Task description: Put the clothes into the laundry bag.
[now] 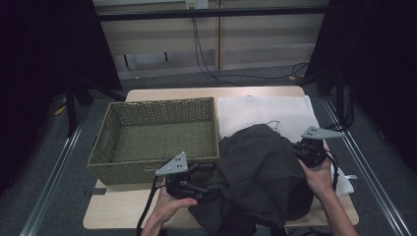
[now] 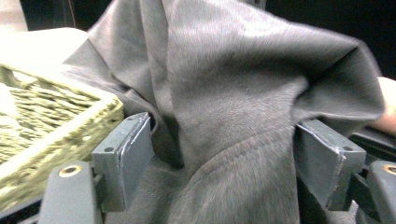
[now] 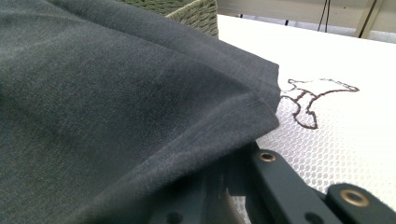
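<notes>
1. Dark grey cloth (image 1: 260,172), a soft knit garment, lies bunched on the near right part of the wooden table (image 1: 118,209), its near edge hanging over the table's front
2. Part of it rests on a white towel (image 1: 265,110) spread over the table's right half; the towel bears a thin dark outline drawing (image 3: 317,100)
3. A woven olive-green basket (image 1: 157,132) sits on the table's left half, just beside the cloth; it holds nothing
4. The left gripper (image 1: 196,184), held in the person's left hand (image 1: 172,201), sits at the cloth's left edge by the basket's near right corner
5. In the left gripper view its jaws stand wide apart with a thick fold of the cloth (image 2: 233,116) between them, filling the gap; the basket rim (image 2: 70,126) is at the left
6. The right gripper (image 1: 302,150), held in the right hand (image 1: 319,174), meets the cloth's right edge over the towel
7. In the right gripper view the cloth (image 3: 116,102) drapes over the jaws and hides them, so I cannot tell whether they are clamped or apart
</notes>
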`<state>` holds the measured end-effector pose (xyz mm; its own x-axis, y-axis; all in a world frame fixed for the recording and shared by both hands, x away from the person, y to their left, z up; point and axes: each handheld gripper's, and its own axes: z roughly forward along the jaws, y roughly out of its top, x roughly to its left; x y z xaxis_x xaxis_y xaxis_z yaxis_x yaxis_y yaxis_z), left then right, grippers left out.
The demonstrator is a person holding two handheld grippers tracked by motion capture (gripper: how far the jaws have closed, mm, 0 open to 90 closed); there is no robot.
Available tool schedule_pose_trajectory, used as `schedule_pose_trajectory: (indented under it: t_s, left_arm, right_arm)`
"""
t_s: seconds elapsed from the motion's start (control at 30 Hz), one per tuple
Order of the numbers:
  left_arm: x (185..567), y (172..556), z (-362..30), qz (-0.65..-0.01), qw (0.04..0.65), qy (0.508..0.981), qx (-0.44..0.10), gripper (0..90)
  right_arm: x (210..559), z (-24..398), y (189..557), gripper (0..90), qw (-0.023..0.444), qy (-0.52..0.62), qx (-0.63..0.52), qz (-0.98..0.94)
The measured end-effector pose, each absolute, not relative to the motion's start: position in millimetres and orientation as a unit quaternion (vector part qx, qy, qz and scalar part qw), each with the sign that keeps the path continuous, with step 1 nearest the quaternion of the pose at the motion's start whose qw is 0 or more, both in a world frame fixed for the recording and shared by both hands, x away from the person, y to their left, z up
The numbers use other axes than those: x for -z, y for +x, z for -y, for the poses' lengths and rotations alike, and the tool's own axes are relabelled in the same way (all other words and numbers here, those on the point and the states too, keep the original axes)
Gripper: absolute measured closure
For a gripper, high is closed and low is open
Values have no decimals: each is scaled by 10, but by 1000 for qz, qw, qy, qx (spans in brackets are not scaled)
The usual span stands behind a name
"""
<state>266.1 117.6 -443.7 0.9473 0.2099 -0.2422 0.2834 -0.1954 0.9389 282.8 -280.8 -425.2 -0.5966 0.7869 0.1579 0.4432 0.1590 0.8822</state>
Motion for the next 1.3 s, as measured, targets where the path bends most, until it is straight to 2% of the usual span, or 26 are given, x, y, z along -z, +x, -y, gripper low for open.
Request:
schedule_pose_trajectory:
  t_s: [0.1, 0.23, 0.3, 0.47, 0.63, 0.73, 0.93, 1.3]
  left_arm:
    - [4424, 2662, -1211, -160, 625, 764, 33, 238]
    - [4353, 2701, -1247, -170, 663, 727, 60, 216]
    - [4275, 2697, -1186, -173, 652, 738, 26, 214]
    - [4085, 2828, -787, -153, 646, 747, 32, 182]
    - [4048, 2905, -339, -127, 612, 780, 21, 140]
    - [4158, 2887, -134, -108, 584, 803, 43, 89]
    - [4382, 2791, 125, -74, 530, 844, 45, 1]
    - [4746, 2728, 286, -21, 440, 898, -4, 27]
  right_arm:
    - [4253, 2805, 2829, 875, 173, 416, -498, -741]
    - [4252, 2805, 2830, 875, 172, 416, -499, -741]
    - [4255, 2805, 2835, 875, 170, 416, -500, -740]
    - [4252, 2791, 2839, 875, 172, 416, -499, -740]
    - [4251, 2797, 2835, 875, 173, 415, -500, -741]
    - [4250, 2806, 2832, 875, 172, 415, -499, -741]
    - [4257, 2813, 2839, 876, 171, 418, -495, -742]
    - [4242, 2785, 2849, 876, 170, 422, -482, -749]
